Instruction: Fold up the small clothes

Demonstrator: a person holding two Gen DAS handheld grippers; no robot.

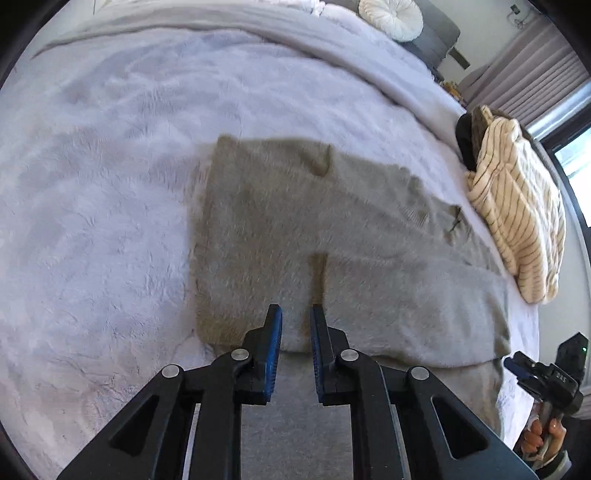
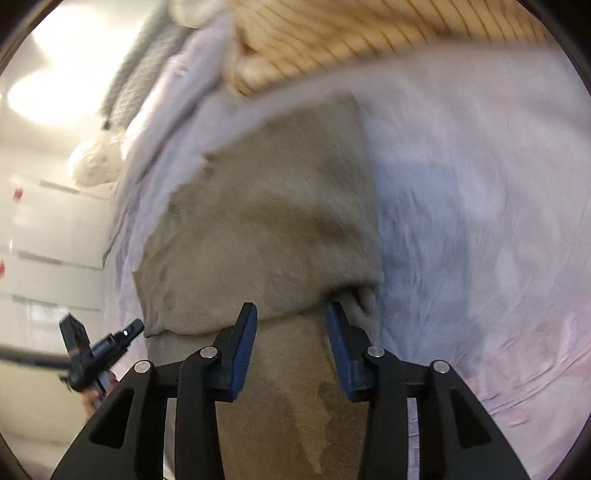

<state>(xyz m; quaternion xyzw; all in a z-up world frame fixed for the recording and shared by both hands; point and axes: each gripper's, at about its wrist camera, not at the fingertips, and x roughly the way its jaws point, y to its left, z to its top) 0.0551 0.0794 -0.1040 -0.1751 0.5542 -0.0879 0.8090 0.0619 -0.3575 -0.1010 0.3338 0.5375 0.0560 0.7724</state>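
A grey-olive fleece garment (image 1: 332, 229) lies spread on the pale fluffy bedspread (image 1: 110, 184), its near edge at the bed's edge. My left gripper (image 1: 296, 314) sits at that near edge by a darker seam, its blue pads close together with cloth pinched between them. In the right wrist view the same garment (image 2: 266, 206) shows a folded-over edge just ahead of my right gripper (image 2: 291, 312). Its jaws stand apart above the cloth without pressing on it. The right gripper (image 1: 515, 363) hovers off the garment's right corner. The left gripper (image 2: 125, 332) shows at the lower left.
A cream striped pile of clothes (image 1: 517, 206) rests on the bed right of the garment, over something dark. A round white cushion (image 1: 391, 16) lies at the far end. Curtains (image 1: 535, 74) and a window stand beyond. A hand (image 1: 543, 435) holds the right gripper's handle.
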